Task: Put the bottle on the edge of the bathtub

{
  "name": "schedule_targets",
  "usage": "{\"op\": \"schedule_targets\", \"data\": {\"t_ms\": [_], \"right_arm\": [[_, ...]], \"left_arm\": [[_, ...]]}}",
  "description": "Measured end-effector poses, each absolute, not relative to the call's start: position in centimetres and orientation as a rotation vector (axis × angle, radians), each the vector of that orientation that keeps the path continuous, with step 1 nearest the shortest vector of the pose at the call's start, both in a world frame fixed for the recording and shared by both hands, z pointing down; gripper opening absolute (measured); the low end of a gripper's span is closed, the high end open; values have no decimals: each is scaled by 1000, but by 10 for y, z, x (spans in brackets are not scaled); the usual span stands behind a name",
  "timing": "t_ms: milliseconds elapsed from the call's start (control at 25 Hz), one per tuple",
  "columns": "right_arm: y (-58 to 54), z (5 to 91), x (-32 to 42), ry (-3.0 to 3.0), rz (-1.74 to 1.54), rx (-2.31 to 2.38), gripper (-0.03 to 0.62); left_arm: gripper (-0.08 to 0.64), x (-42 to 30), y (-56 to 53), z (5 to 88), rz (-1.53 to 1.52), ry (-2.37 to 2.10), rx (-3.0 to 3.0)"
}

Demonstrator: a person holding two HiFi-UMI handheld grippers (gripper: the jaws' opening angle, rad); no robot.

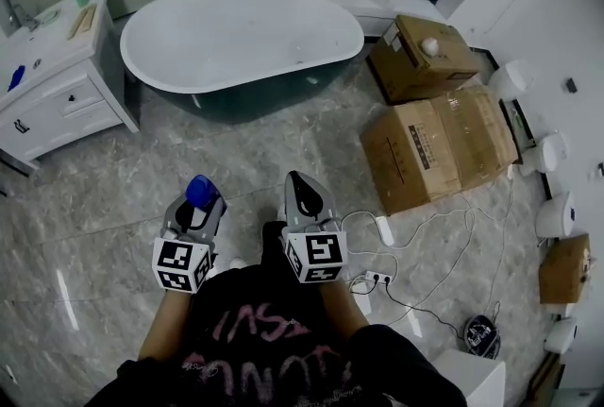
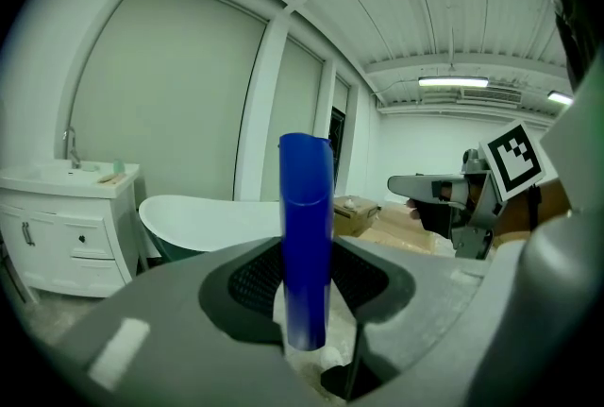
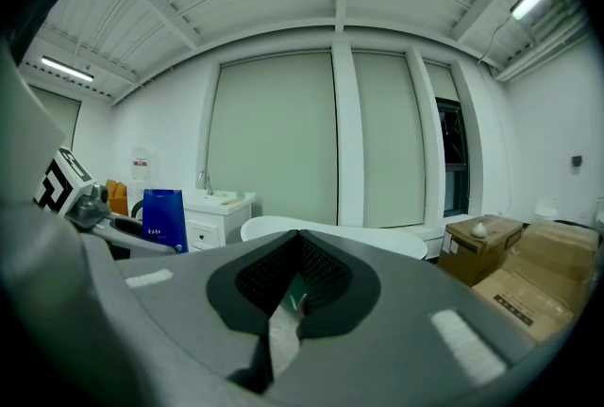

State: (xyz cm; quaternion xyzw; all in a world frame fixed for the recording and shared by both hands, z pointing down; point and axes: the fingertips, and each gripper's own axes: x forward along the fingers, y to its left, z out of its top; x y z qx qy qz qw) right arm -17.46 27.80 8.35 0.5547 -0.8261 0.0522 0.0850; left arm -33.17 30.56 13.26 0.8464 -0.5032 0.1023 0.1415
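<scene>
I have the left gripper [image 1: 196, 205] held low in front of the person's body, and its jaws are pinching the blue bottle [image 1: 200, 191], which stands upright between them with its upper part rising clear above the pads. In the left gripper view the bottle [image 2: 305, 245] fills the middle of the frame as a narrow blue column, gripped near its lower end. From the right gripper view I see its broad face [image 3: 164, 219], with small pale print that I cannot read. The right gripper [image 1: 302, 190] sits just beside the left one, at about the same height, and its jaws are pressed together with only a thin slit between the pads and nothing in them. The bathtub [image 1: 332, 63] is ahead across the grey marbled floor [image 1: 113, 197]: white inside, dark on the outside, with a broad white rim. The bottle is well apart from it, in the air over the floor. A white vanity cabinet [image 1: 57, 93] stands to the left of the tub, close to its end. To the right of the tub lie cardboard boxes [image 1: 439, 145], and near the person's right side a white power strip [image 1: 377, 278] with thin cables trails over the floor.
</scene>
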Motion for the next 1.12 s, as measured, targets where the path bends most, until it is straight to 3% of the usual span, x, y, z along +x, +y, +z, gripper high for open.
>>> {"op": "schedule_targets", "data": {"t_ms": [1120], "right_arm": [[156, 120, -104, -2361, 280, 1787, 15]], "left_arm": [[164, -281, 188, 150, 429, -1347, 2472]]}}
